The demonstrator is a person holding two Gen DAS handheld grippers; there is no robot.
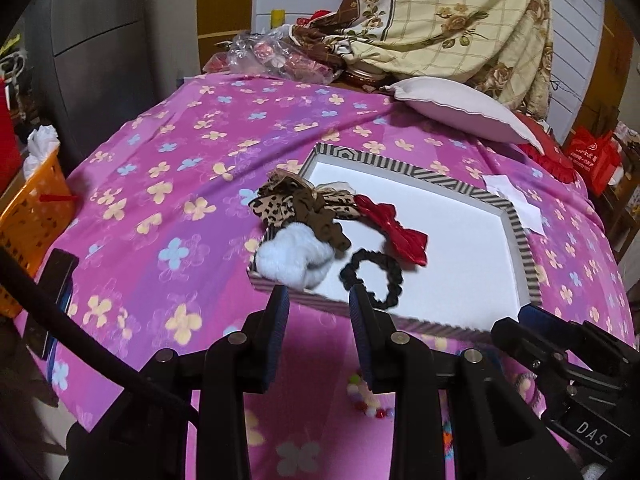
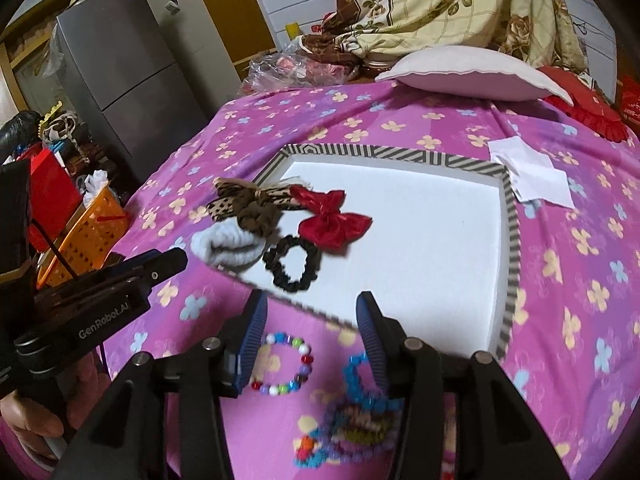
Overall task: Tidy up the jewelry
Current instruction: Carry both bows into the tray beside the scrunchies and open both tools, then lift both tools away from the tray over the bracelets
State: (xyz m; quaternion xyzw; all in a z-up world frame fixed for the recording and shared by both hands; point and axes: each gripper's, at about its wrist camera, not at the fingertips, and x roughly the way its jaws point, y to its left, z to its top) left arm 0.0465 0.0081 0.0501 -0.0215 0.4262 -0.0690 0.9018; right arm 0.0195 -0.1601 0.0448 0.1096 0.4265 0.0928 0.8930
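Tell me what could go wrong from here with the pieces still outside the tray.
1. The white scrunchie and leopard bow overhang the striped tray's left rim; a nudge could tip them onto the bedspread.
2. The bead bracelet and blue bead piece lie close together, so the open right claw might snag both.

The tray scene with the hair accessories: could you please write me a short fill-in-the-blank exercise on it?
1. The bow lying in the tray is ____ in colour.
2. The black scrunchie lies ____ the tray.
3. The bead bracelet lies on the ____ outside the tray.
4. Nothing is between the fingers of the right gripper; it is ____.

Missing words: red; inside; bedspread; open
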